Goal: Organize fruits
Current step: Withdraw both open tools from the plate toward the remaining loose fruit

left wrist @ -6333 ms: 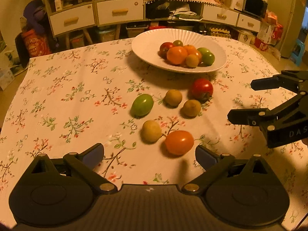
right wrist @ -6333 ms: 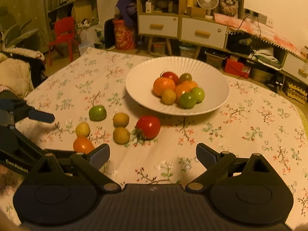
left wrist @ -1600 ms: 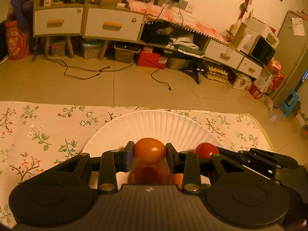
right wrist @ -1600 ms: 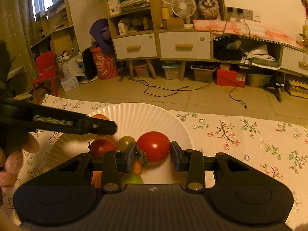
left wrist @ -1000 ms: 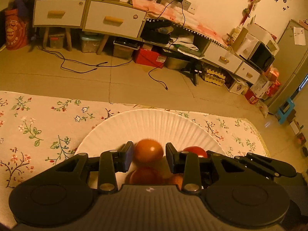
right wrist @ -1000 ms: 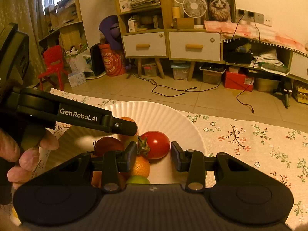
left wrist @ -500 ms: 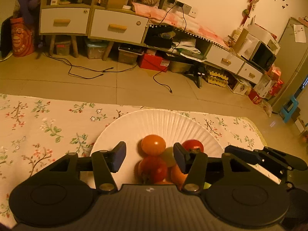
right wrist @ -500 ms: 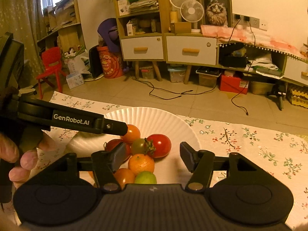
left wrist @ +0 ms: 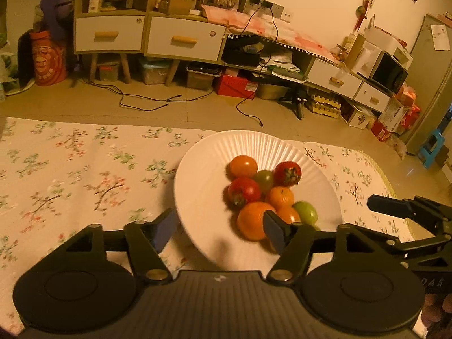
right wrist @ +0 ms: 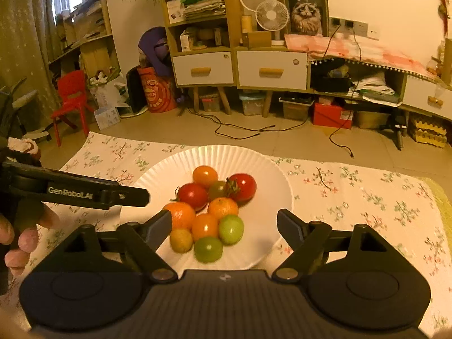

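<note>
Floral tablecloth (right wrist: 367, 192); white plate (right wrist: 271, 175) holds fruits (right wrist: 209, 212) (clustered).

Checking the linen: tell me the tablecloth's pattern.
Cream tablecloth with small floral sprigs; clearest in the right wrist view.

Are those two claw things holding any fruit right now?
No. The left gripper and the right gripper are both open and empty; the fruit lies on the plate.
</note>
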`<state>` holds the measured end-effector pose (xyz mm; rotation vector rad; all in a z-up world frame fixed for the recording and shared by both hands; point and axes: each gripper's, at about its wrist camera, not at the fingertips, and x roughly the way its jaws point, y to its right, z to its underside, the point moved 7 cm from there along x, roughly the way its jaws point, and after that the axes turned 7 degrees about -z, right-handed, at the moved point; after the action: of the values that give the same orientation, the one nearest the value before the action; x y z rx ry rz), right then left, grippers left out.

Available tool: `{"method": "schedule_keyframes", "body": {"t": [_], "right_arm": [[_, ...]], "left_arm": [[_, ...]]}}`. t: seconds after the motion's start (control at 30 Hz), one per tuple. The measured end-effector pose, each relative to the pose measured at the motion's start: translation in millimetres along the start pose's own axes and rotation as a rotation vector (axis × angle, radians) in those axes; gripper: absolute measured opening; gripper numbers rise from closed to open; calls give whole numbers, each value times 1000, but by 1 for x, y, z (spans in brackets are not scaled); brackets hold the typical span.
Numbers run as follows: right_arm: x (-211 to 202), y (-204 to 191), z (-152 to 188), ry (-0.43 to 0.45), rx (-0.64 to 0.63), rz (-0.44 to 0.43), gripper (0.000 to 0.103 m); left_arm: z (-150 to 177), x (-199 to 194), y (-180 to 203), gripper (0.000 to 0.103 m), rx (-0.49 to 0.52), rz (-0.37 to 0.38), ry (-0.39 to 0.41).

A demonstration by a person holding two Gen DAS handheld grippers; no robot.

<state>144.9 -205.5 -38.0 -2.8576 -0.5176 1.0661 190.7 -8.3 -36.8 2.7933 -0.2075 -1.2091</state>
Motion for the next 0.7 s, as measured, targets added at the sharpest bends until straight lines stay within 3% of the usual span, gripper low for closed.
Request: {"method": "schedule_keyframes", "body": {"t": [0.43,0.53,0.7], "right_arm": [[-25,-23,17,-8,-17,15,87],[-28,-27,22,-5,-12,15,89],[-33,-33,33,0,-8,48,91]], "left_arm": [[24,-42,-9,79,69,-47,23],[33,-48,-12,88,85,-64,27],[48,-55,-16,91,77,-66,23]]}}
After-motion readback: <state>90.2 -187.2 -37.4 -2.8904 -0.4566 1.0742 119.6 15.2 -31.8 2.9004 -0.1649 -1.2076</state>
